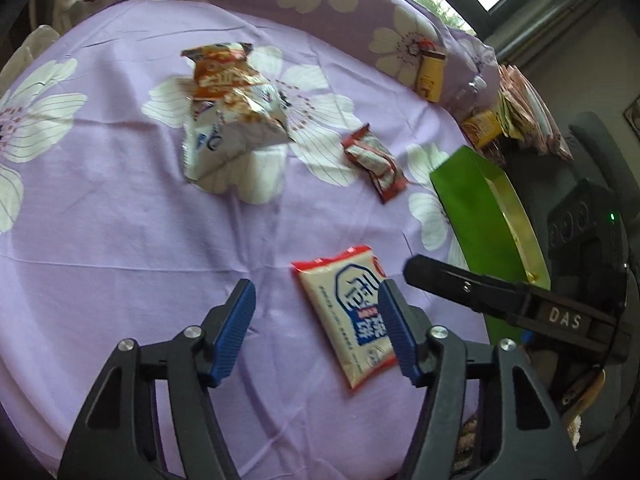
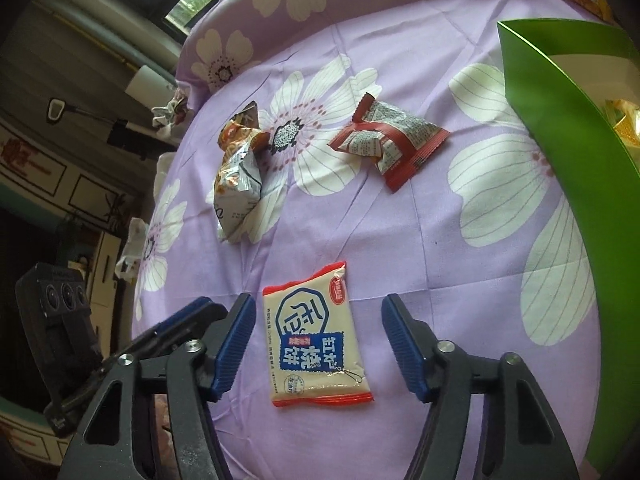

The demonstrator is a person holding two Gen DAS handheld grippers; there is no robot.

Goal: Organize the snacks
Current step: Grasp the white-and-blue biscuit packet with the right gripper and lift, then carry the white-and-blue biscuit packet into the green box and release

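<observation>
A cream snack packet with red ends and blue print [image 2: 314, 340] lies flat on the purple flowered cloth, between the open jaws of my right gripper [image 2: 318, 330], which hovers over it without touching. In the left wrist view the same packet [image 1: 352, 316] lies by my open, empty left gripper [image 1: 316, 312], partly behind its right finger. A red-and-white crumpled packet [image 2: 390, 140] [image 1: 376, 160] and an orange-and-silver bag [image 2: 238, 172] [image 1: 228, 112] lie farther off. A green box [image 1: 476, 216] [image 2: 560, 128] stands open at the right.
The other gripper's black body [image 1: 520, 304] reaches in beside the green box. Yellow snack boxes [image 1: 430, 74] and stacked packets [image 1: 524, 112] sit at the far right edge of the cloth [image 1: 120, 220]. Dark furniture and a window lie beyond.
</observation>
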